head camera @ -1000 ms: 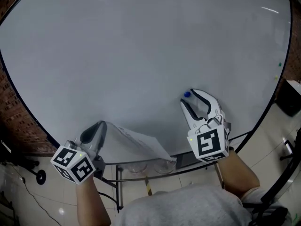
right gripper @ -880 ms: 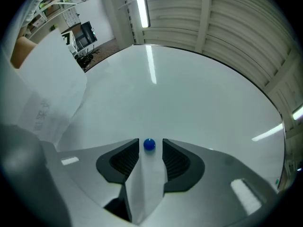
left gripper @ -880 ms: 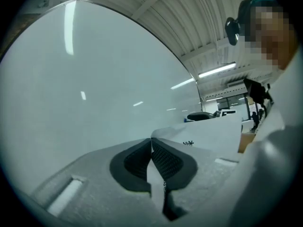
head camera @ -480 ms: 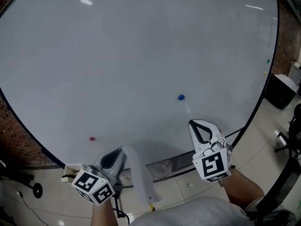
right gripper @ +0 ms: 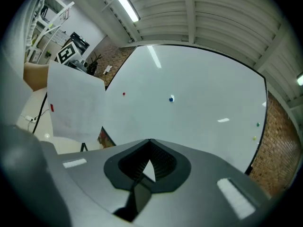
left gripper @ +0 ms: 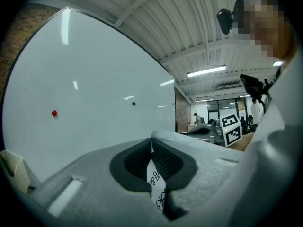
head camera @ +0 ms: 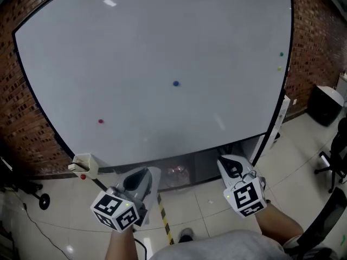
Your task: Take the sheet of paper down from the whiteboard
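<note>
In the head view, the left gripper (head camera: 142,173) sits low, well below the whiteboard (head camera: 162,47). The pale strip against its right side looks to be the sheet of paper (head camera: 154,180) seen edge-on, though at that angle I can't be sure. The right gripper (head camera: 226,162) is level with it, well apart to its right. A blue magnet (head camera: 175,83) and a red magnet (head camera: 100,121) are on the board above both, with no sheet under either, so I judge the paper is already down.

In the left gripper view, the jaws are clamped on the printed edge of the sheet (left gripper: 156,181), which runs between the pads back toward the camera.

In the right gripper view, the jaws are together with nothing between them. The sheet (right gripper: 78,103) hangs off to this gripper's left, clear of the board.

To finish cleanly, I'd keep the left clamp firm and move slowly so the free end doesn't flap or fold. I'd bring the right gripper across only if the far corner needs steadying.
</note>
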Demonstrator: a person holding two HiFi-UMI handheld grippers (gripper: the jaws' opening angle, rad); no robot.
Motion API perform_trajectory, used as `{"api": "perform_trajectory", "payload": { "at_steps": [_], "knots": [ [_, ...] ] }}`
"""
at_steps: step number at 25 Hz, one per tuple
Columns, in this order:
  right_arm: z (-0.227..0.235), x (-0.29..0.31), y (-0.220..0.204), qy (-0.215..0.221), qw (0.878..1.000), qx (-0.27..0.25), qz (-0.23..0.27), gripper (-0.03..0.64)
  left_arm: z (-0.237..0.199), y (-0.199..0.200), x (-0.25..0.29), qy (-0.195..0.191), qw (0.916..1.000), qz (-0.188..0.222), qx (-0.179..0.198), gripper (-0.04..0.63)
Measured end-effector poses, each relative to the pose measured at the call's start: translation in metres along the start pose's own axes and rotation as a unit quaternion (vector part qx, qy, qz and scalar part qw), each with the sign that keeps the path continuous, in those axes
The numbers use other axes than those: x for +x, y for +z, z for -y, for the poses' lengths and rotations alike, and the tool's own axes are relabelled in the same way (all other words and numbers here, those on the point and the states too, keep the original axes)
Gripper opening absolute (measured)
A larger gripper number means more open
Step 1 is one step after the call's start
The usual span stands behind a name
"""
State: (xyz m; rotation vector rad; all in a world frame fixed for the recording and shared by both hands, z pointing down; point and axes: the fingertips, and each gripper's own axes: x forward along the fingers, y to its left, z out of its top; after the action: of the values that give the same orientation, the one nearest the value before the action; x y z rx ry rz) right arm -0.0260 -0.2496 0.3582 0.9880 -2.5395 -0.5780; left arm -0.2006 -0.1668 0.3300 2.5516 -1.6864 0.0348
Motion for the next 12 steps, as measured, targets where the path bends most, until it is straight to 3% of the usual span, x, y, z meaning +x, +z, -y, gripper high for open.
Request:
{"api": "perform_trajectory", "payload": {
  "at_steps": [7, 10, 12],
  "knots": [
    [-0.059, -0.153, -0.071, 0.077, 0.994, 0.078, -0.029, 0.002, 0.145, -0.052, -0.061, 0.006, 0.9999, -0.004, -0.012, 0.002],
    [-0.082, -0.209, -0.077, 0.132, 0.98, 0.143, -0.026, 0.002, 0.197, -0.065, -0.085, 0.014, 0.9997, -0.004, -0.021, 0.002],
    [-0.089, -0.24, -0.072, 0.147, 0.976, 0.157, -0.022, 0.002, 0.227, -0.067, -0.097, 0.01, 0.9997, -0.008, -0.023, 0.002]
  ]
}}
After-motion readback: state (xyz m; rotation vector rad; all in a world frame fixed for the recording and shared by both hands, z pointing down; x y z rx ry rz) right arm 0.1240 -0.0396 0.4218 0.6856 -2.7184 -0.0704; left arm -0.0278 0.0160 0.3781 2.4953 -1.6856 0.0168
